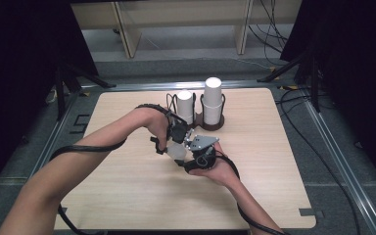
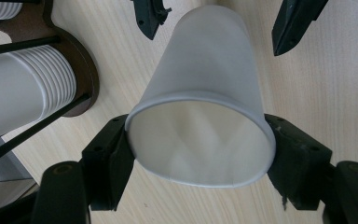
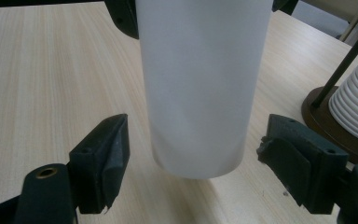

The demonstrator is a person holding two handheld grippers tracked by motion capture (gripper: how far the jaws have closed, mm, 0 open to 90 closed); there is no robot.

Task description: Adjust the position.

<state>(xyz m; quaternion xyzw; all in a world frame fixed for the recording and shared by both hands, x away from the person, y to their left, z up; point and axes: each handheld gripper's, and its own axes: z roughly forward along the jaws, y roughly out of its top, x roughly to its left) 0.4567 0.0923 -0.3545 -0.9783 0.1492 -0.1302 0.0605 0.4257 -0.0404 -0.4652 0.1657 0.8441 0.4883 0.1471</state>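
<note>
Black left gripper [image 2: 200, 154] clamps a smooth tapered white paper cup [image 2: 205, 93]; right gripper [image 3: 200, 163] stands spread around its base.

Your forearms reach in and meet at the table's centre. Your left gripper [image 1: 175, 147] clamps both jaws against a white cup [image 2: 205, 98] at its rim, while your right gripper [image 1: 196, 152] faces it, jaws spread wide and clear of the cup's base.

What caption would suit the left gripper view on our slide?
Left gripper clamps a white paper cup at its rim, beside stacked cups in a holder.
</note>
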